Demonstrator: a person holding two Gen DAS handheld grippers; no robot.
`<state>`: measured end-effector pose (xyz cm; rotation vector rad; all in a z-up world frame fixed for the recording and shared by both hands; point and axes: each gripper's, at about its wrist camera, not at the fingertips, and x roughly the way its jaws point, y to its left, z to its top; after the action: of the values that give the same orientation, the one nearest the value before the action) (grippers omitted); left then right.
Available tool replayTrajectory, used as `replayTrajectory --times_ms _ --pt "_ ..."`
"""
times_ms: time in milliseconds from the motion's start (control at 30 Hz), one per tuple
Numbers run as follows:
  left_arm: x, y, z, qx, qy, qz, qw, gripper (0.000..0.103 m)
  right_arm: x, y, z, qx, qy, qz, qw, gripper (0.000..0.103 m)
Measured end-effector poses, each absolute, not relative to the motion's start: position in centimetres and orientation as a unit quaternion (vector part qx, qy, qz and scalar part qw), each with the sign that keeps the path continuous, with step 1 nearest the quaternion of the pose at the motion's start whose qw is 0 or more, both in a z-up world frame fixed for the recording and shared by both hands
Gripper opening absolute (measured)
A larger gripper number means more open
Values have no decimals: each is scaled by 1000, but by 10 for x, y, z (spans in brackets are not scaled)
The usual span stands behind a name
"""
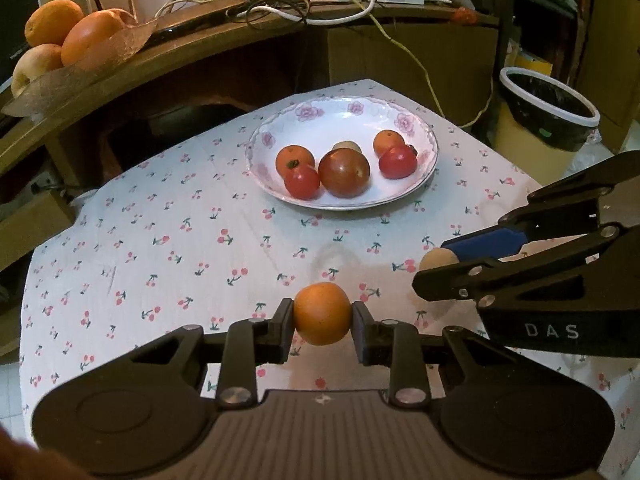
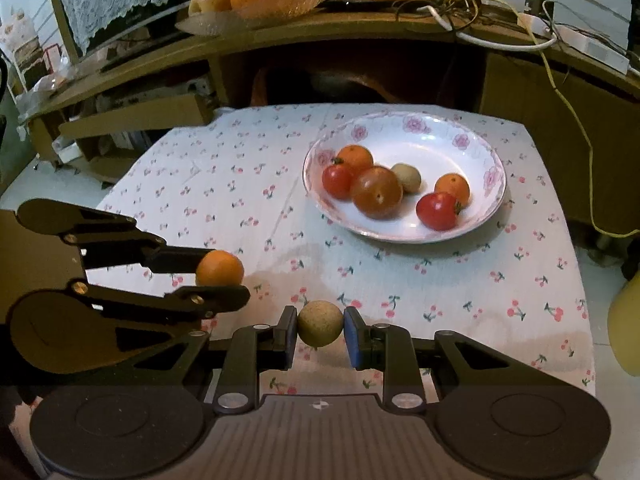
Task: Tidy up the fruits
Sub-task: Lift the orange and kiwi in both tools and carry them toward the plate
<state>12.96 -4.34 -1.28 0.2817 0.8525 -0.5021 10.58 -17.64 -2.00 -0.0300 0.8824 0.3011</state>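
Gripping fruit: each tool has one small fruit pinched between its pads, both above the cherry-print cloth [image 1: 192, 216] on the worktop.
Left tool [image 1: 322, 316]: lower centre of the left wrist view; jaws nearly closed, pads pressing both sides of a small orange [image 1: 322, 313].
Left tool, other view: comes in from the left edge of the right wrist view, the small orange at its tips.
Right tool [image 2: 320, 326]: lower centre of the right wrist view; jaws drawn in tight, blue pads clamping a round tan fruit [image 2: 320, 323].
Right tool, other view: at the right edge of the left wrist view, with only a bit of the tan fruit showing past its lower finger.
Spacing: the two tools sit near each other, tips apart, not touching.
Plate [image 1: 400, 196]: white with pink flower rim, on the cloth in the upper middle of the left wrist view, well beyond both tools.
Plate contents: two small oranges, two red tomatoes [image 1: 302, 181], one larger brownish-red tomato [image 1: 344, 174], and one small tan fruit behind it.
Shelf behind: a curved wooden shelf [image 1: 224, 40] crosses the top of both views.
Fruit dish [image 1: 80, 72]: upper left of the left wrist view, on the shelf, holding large oranges and a pale fruit.
Cables [image 1: 304, 4]: a tangle of white and yellow leads at top centre.
Bin [image 1: 552, 120]: black-lined, white-rimmed, at the right of the left wrist view, beside the worktop.
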Motion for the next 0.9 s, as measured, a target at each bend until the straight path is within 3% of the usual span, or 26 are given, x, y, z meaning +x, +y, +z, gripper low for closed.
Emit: replayTrajectory --times_ms 900 --pt "138 -57 -10 147 400 -242 872 35 110 -183 -16 -4 420 125 899 28"
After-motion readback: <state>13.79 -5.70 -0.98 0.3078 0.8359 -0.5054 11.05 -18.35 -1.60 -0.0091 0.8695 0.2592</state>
